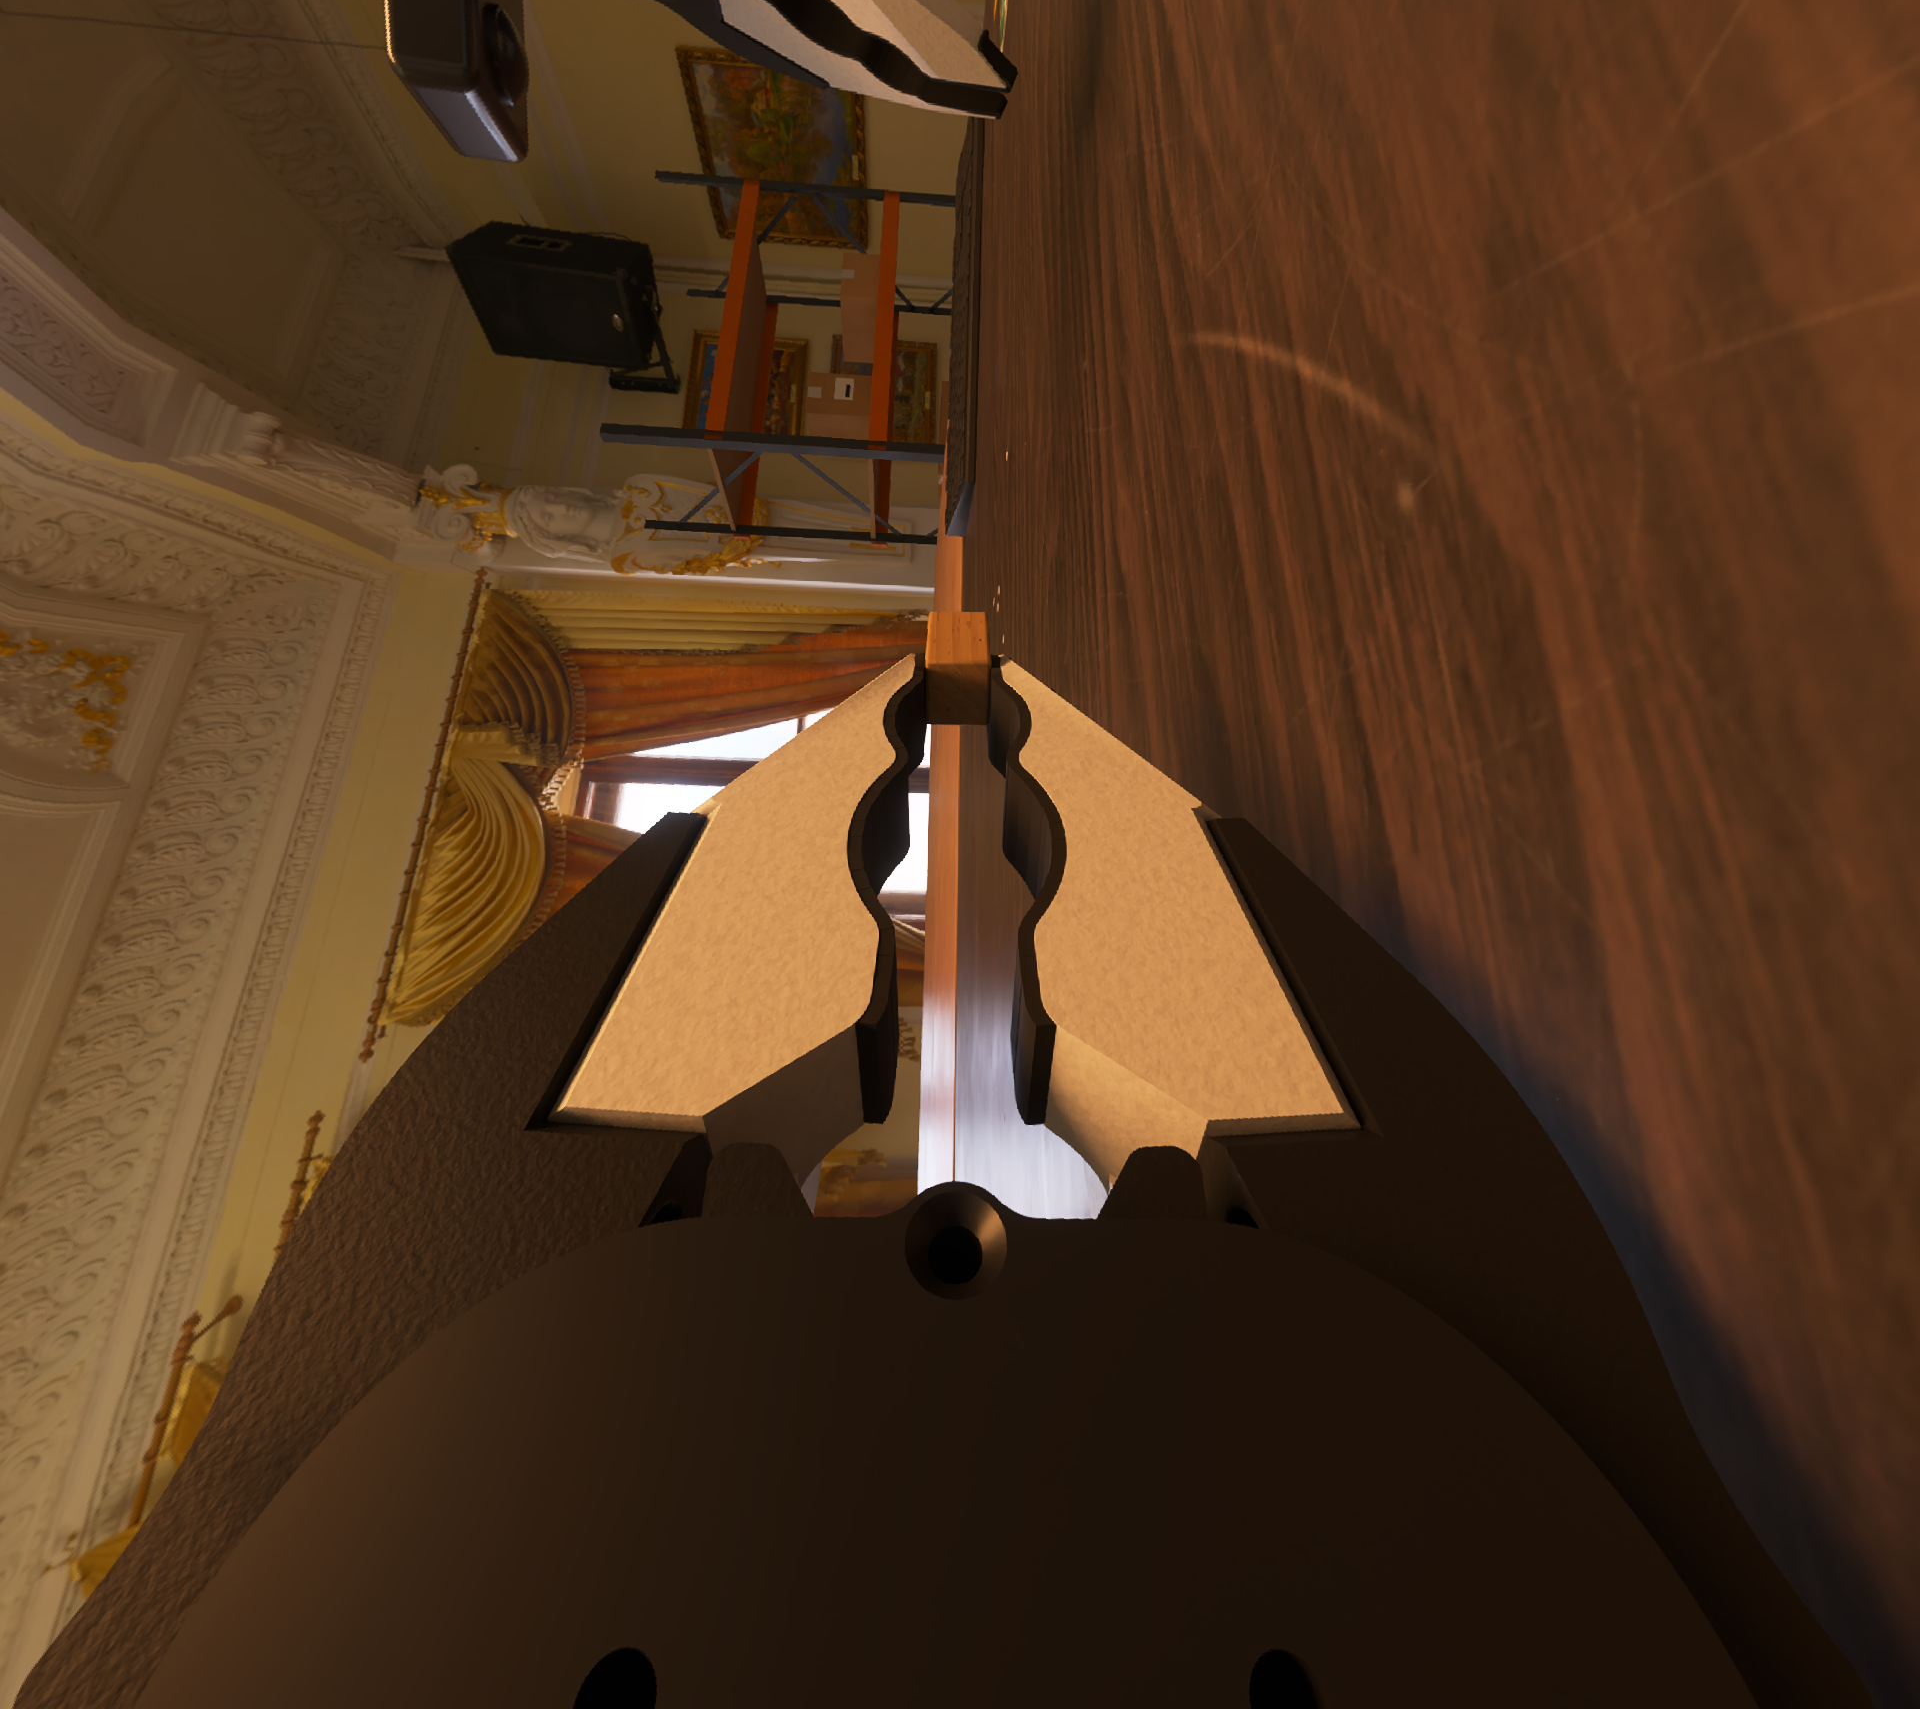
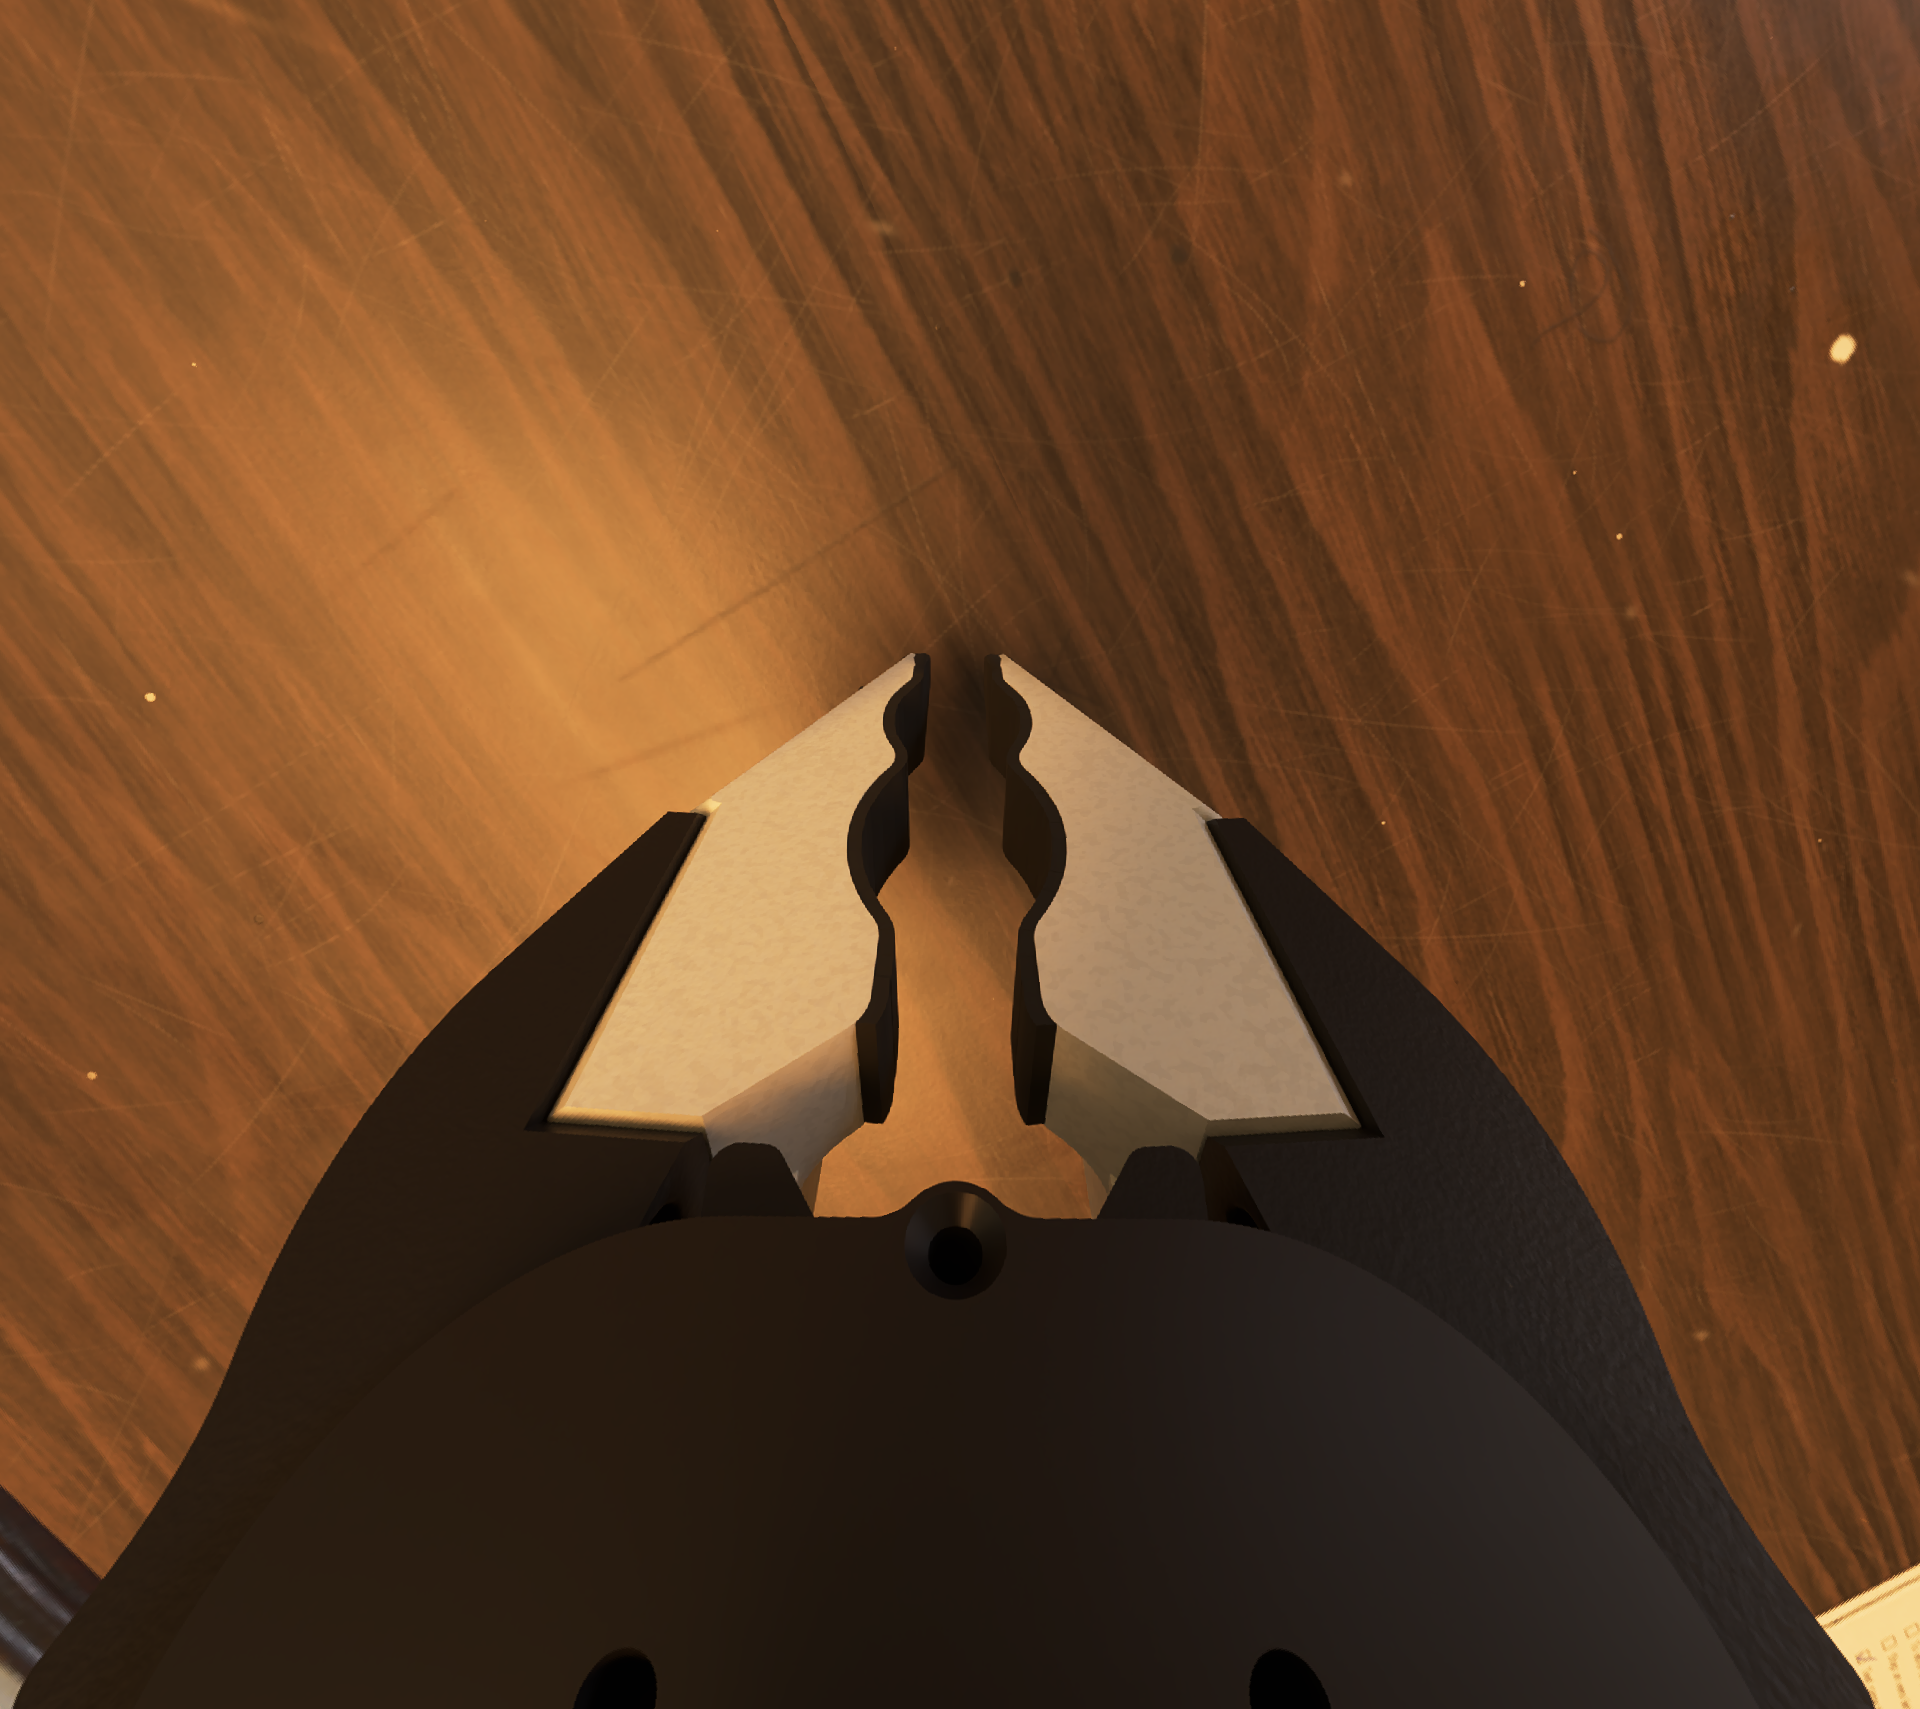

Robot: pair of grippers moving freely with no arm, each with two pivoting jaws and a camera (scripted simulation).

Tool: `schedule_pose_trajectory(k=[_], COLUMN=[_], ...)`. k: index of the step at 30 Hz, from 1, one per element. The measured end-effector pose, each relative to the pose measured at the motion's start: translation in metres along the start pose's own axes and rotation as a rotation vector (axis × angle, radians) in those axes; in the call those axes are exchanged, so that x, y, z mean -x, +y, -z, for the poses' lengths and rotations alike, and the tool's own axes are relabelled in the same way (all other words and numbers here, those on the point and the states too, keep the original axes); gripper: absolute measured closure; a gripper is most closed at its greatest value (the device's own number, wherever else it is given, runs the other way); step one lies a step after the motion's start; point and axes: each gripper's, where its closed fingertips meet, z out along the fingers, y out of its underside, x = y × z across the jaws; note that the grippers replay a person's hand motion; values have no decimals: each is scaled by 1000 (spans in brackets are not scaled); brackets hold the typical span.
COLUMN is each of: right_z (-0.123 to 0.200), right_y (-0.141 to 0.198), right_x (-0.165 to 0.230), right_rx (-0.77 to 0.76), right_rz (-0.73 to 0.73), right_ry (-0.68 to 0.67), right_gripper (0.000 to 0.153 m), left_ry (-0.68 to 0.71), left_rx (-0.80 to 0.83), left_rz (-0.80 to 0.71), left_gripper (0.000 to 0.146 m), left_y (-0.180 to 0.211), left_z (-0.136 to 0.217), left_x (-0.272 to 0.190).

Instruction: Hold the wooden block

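In the left wrist view, my left gripper (image 1: pixel 957 672) is shut on a small light wooden block (image 1: pixel 956 691), which is pinched between the fingertips. The view is rolled sideways, so the brown wooden table (image 1: pixel 1455 516) fills the right side, and the block sits close to its surface. My right gripper (image 1: pixel 977 70) shows at the top of this view, tips close to the table. In the right wrist view, my right gripper (image 2: pixel 958 672) points down at the table (image 2: pixel 935 205). Its jaws are nearly together with only a narrow slit and nothing between them.
A pale sheet of paper (image 2: pixel 1881 1649) lies at the bottom right corner of the right wrist view. Beyond the table edge stand a metal shelf rack (image 1: pixel 800 360) and a black speaker (image 1: pixel 561 298) in an ornate room.
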Motion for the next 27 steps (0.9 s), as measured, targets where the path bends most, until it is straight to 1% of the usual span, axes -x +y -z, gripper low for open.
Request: schedule_pose_trajectory(k=[19,23,27], right_z=[-2,2,13], right_y=[0,1,8], right_x=[3,-1,-10], right_rx=[6,-5,-31], right_rz=[8,-1,-38], right_ry=[-14,7,52], right_gripper=[143,143,143], left_ry=[7,7,7], left_rx=[0,0,-1], left_rz=[-8,-9,-8], left_gripper=[136,136,136], left_y=[-1,-1,-1], left_z=[0,0,0], left_x=[-1,-1,-1])
